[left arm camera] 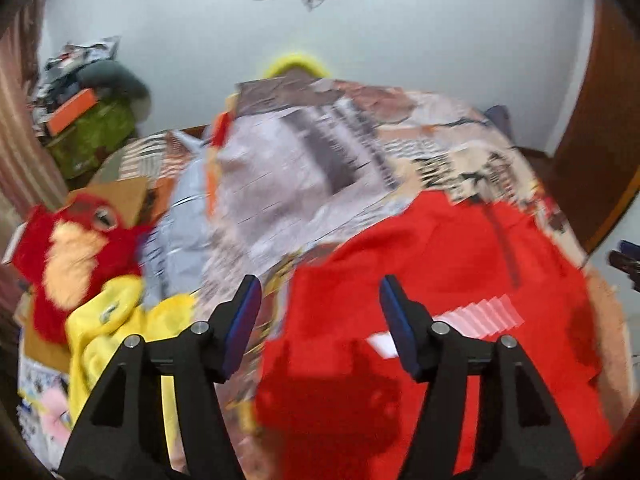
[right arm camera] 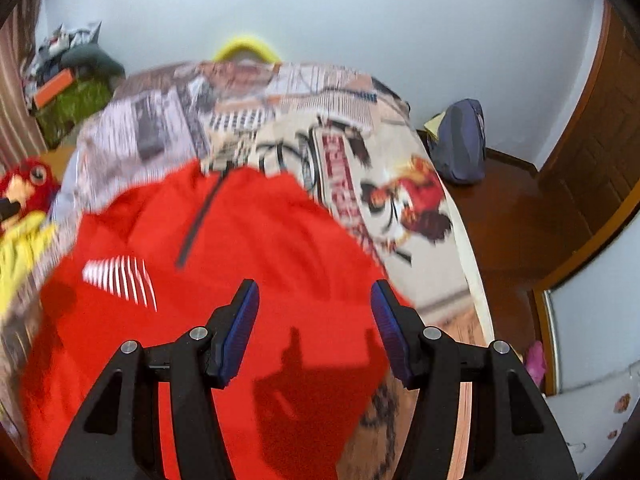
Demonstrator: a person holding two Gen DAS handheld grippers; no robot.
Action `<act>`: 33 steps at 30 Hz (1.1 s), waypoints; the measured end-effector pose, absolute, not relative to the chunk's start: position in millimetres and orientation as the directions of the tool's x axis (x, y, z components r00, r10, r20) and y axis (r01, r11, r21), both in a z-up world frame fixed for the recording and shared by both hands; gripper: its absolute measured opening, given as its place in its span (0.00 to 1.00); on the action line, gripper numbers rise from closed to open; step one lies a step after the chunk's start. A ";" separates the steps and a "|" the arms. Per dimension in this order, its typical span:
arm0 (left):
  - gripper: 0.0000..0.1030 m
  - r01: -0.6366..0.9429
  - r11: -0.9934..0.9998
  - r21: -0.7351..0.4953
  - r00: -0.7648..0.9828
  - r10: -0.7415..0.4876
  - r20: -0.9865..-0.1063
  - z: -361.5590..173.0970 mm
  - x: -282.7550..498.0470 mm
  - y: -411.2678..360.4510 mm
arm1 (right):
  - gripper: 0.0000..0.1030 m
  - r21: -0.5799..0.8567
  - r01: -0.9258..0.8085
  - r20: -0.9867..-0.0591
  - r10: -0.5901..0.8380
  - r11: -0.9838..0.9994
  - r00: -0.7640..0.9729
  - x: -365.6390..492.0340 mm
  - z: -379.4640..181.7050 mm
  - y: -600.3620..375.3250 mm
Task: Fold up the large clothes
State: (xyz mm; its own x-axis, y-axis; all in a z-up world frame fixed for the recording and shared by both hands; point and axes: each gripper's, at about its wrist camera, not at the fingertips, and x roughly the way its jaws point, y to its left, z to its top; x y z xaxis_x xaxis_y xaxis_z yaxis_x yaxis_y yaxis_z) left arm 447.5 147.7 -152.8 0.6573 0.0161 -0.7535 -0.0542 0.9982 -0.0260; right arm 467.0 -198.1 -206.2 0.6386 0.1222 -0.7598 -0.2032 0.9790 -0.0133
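Black arms with blue ribbed pads fill the bottom of the left wrist view: the left hand-held gripper (left arm camera: 320, 300) has its jaws apart with nothing between them, hovering above the bright red zip-neck garment (left arm camera: 460, 280) with its white striped chest mark, which lies spread on the bed covered by a comic-print sheet (left arm camera: 304, 168). Just left of the garment's edge lies a crumpled yellow cloth (left arm camera: 116, 320), and beyond that a red plush bird with a pale face (left arm camera: 68, 256). A green bag with an orange box on top (left arm camera: 92, 136) sits in the far left corner by the pale wall. From the right wrist view, the right hand-held gripper (right arm camera: 315, 304) also stands apart and empty above the red garment, whose dark neck zip runs away from the camera; both jaw shadows fall on the red fabric. A blue-grey backpack (right arm camera: 460, 144) rests on the wooden floor beside the bed's far right corner.
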 end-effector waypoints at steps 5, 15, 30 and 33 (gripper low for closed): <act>0.68 0.039 0.998 -0.051 0.659 -0.064 -0.749 -158.9 492.6 121.3 | 0.53 0.075 -0.203 -0.762 0.187 0.976 0.620 511.2 -203.1 -195.9; 0.68 -0.034 0.980 -0.195 0.584 -0.138 -0.800 -216.3 581.0 108.3 | 0.53 0.195 -0.152 -0.831 0.245 0.969 0.499 586.4 -257.1 -191.7; 0.68 0.061 0.934 -0.352 0.522 -0.330 -0.786 -294.1 623.1 75.6 | 0.49 0.311 -0.173 -0.828 0.356 0.935 0.434 625.6 -309.3 -179.9; 0.63 0.078 0.924 -0.374 0.510 -0.360 -0.782 -293.4 621.0 74.7 | 0.35 0.335 -0.189 -0.818 0.385 0.923 0.427 625.3 -310.3 -179.1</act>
State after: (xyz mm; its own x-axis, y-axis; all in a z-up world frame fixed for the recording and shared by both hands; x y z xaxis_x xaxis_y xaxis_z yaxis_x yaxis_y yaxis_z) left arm 621.0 74.7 -293.4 0.5099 -0.3596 -0.7815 0.0778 0.9240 -0.3744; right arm 625.3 -179.1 -310.3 0.4274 0.3848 -0.8181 -0.1891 0.9229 0.3353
